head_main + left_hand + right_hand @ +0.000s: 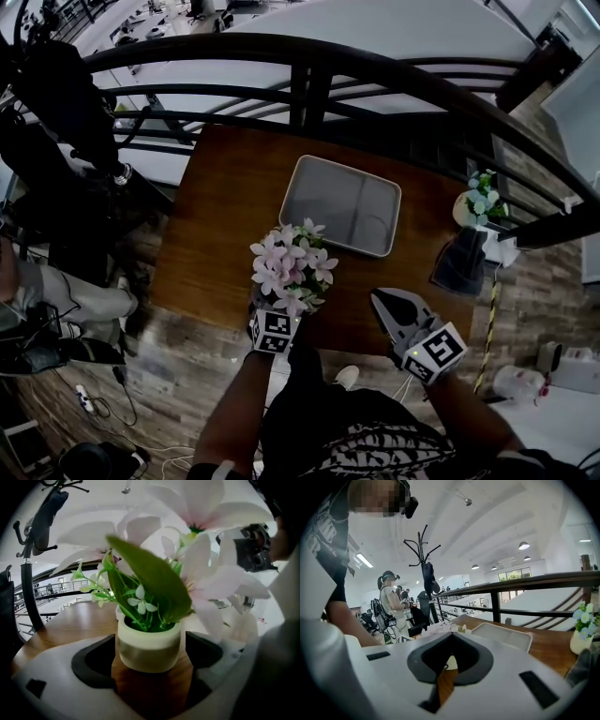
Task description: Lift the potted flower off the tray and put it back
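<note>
a wooden table (pixel 220 225) seen steeply from above, with a dark metal railing (pixel 309 84) running along its far side. the potted flower (pixel 291 265), pale pink blooms in a cream pot, stands on the bare wood close to the table's near edge, off the tray. the grey tray (pixel 337 202), a rounded rectangle with a raised rim, lies just beyond it toward the railing, with a narrow strip of wood between them. our left tongs (pixel 150 639) are spread on either side of the pot, and a gap shows at each pad. our right tongs (pixel 380 302) are pressed together at the tips, pinching nothing, and they hang over the near edge to the right of the pot, apart from it. open wood stretches left of the pot and the tray. at the far right corner stand a small pot of blue flowers (pixel 480 202) and a dark thing (pixel 461 261). the only print we can see is the black and white square markers on the left cube (pixel 273 331) and the right cube (pixel 434 351).
</note>
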`<control>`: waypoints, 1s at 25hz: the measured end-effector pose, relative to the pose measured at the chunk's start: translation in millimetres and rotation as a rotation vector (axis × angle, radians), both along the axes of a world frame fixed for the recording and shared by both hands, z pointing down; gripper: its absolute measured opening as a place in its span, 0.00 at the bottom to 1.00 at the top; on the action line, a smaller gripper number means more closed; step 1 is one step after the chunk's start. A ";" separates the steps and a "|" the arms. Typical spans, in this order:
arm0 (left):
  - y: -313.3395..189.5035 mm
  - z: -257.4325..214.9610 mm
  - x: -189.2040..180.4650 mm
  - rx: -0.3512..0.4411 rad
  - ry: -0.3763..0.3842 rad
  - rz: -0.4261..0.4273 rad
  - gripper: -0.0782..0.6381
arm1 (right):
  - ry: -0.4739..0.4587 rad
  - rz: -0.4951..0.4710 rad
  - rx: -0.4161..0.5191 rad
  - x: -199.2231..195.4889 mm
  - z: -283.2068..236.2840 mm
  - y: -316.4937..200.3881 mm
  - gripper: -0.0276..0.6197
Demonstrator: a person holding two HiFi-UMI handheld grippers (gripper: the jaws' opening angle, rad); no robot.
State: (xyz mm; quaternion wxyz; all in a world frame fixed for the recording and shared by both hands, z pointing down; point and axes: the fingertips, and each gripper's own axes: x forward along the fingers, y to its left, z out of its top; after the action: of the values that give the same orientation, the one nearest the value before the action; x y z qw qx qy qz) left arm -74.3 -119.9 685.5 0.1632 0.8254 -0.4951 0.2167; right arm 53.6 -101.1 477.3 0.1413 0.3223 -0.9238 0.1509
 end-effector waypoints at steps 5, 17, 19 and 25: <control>-13.2 3.9 6.4 0.010 -0.004 0.008 0.74 | 0.008 0.021 -0.012 6.8 8.5 -3.9 0.03; -15.6 3.3 6.2 0.031 -0.007 0.021 0.74 | 0.028 0.040 -0.030 8.3 18.8 8.9 0.03; -16.3 4.3 5.7 0.030 -0.010 0.029 0.74 | 0.029 0.049 -0.035 11.5 20.0 5.6 0.03; -13.8 2.7 5.5 0.029 0.002 0.029 0.74 | 0.045 0.044 -0.032 20.5 18.5 3.0 0.03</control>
State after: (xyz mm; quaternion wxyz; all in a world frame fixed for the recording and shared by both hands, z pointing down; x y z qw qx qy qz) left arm -68.9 -133.7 688.2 0.1485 0.8350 -0.4859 0.2110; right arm 74.2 -98.1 495.8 0.1640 0.3435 -0.9105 0.1616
